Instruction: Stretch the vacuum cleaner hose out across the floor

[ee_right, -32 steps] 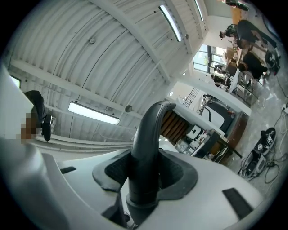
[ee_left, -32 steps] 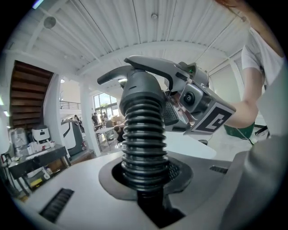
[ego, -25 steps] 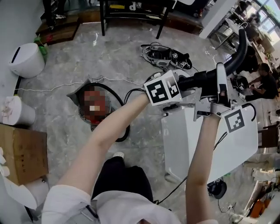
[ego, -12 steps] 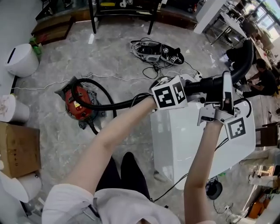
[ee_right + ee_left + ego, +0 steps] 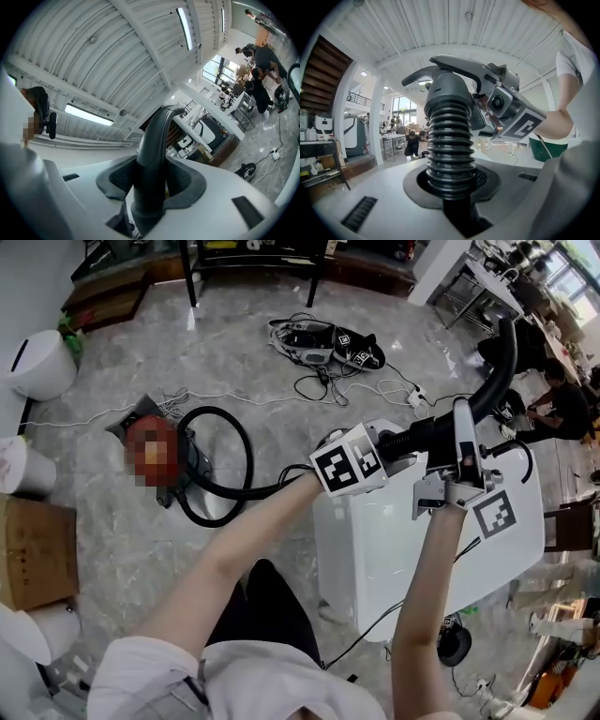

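L hand-held gripper [image 5: 450, 201] clamped on ribbed hose [image 5: 450, 136]; R hand-held gripper [image 5: 149, 197] clamped on its smooth curved pipe [image 5: 157, 136]. Hose loops beside vacuum [image 5: 186, 460] on floor [image 5: 281, 343].

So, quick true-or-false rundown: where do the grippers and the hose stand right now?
1. The fingers of the left gripper are closed on the black ribbed vacuum hose. True.
2. The right gripper holds nothing. False: its fingers are shut on the smooth black curved tube.
3. The hose lies straight across the floor. False: in the head view it curls in a loop beside the red vacuum cleaner body.
4. A brown cardboard box stands at the left edge of the head view. True.
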### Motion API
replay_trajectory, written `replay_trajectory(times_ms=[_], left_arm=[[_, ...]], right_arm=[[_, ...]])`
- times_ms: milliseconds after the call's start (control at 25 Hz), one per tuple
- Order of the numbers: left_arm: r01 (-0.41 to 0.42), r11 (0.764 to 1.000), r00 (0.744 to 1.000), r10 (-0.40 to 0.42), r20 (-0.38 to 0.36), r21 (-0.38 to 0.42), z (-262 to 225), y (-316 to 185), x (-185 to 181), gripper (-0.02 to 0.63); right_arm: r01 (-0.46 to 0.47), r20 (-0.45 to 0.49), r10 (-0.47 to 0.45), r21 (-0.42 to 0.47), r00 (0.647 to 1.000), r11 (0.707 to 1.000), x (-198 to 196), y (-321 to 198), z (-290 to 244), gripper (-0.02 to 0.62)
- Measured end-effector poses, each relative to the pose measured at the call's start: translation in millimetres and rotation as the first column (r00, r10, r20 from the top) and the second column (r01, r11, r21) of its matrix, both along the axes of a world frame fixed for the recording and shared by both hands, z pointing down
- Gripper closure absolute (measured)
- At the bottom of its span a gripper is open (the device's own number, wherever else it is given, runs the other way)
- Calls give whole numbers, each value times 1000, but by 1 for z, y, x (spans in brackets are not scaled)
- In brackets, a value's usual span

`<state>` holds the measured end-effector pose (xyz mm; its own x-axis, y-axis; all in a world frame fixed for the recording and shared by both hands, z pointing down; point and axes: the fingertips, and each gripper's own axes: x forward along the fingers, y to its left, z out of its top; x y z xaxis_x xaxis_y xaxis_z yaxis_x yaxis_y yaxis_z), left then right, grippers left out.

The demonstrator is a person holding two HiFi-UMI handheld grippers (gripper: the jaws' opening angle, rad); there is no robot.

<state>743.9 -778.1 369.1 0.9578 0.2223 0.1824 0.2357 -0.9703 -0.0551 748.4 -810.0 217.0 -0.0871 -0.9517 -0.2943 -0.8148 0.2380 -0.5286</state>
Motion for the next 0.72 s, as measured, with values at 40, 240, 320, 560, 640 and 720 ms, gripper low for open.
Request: replay_trajectory(times_ms=[40,240,320,560,640,720], left_arm=[[14,1000,1000,-14,10,-6,7,0,-5,509],[76,996,996,-73,51,-56,38,7,-31,509],[101,992,993,-97,62,-75,50,12,-43,509],[136,977,987,-119,107,-163,95,42,-72,509],[143,972,985,-121,121,-189,106,58,-82,509],[144,964,984,-116,138,-222,120,78,-92,509]], right_arm=[[21,8,-21,-10,1000,1000,-5,-2,7,417],[114,37,-111,-65,993,991,-31,-5,40,417],[147,36,-145,-82,989,986,-45,-5,52,417],[221,42,-217,-163,975,962,-81,8,91,416],[243,52,-237,-208,970,948,-92,18,110,416],[265,39,-264,-256,964,930,-106,30,126,416]])
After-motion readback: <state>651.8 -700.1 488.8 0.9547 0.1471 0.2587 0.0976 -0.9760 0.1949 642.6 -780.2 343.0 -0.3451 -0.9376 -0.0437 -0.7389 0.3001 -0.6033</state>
